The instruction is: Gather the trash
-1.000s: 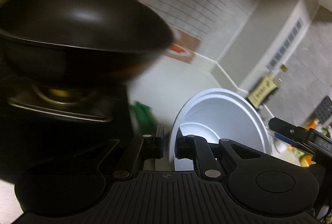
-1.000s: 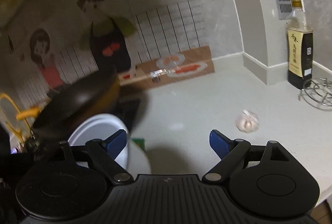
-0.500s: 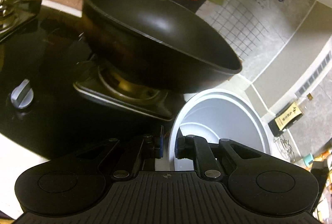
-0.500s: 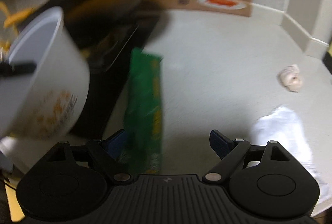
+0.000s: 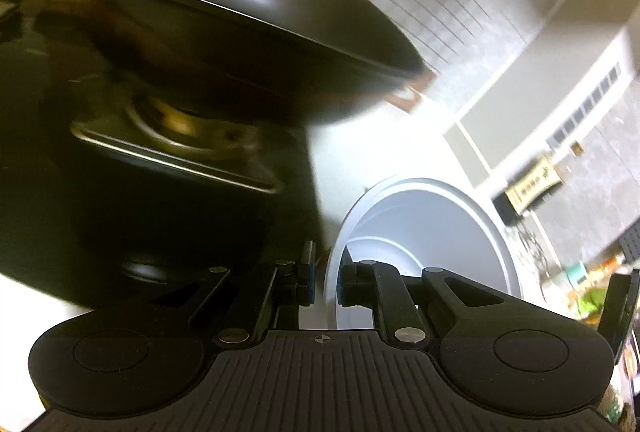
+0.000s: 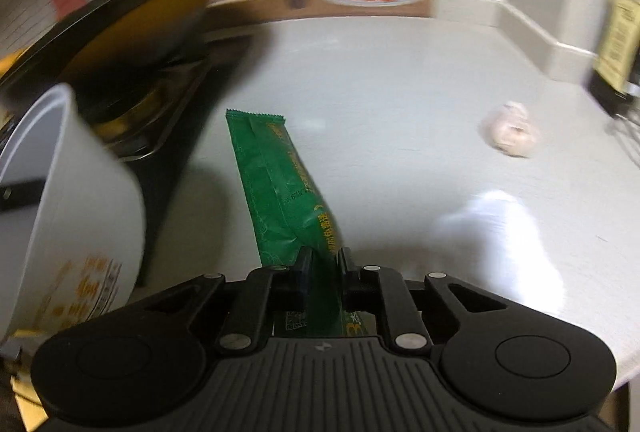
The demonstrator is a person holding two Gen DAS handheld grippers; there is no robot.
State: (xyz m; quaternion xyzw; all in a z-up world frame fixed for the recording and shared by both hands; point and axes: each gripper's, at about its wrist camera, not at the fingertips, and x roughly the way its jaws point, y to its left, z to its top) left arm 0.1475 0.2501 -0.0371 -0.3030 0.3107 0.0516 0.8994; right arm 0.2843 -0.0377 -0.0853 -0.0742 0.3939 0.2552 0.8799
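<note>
While the left gripper (image 5: 325,282) is pinching the rim of the white bowl (image 5: 432,232) and holding it tipped beside the stove (image 5: 140,192), the right gripper (image 6: 323,268) is taking the green wrapper (image 6: 280,188). Its jaws have just been closing, and they are now pressing on the wrapper's near end, which is bunching up between them. The far end is running off toward 12 o'clock and seems to be resting on the counter (image 6: 380,92), though blur is making that hard to confirm.

Step in hand: the pickup of one piece of trash, grip just made, lift not yet begun.

In the right wrist view the bowl is sitting at 9 o'clock, mouth tilted up and left. A garlic bulb (image 6: 512,134) is lying at 2 o'clock and a white scrap (image 6: 512,236), possibly tissue, at 3 o'clock.

Next move, as I am judging it: raise the wrapper clear, carry it toward 9 o'clock, and release over the bowl's mouth, minding the long floppy tail near the frying pan (image 6: 132,32).
</note>
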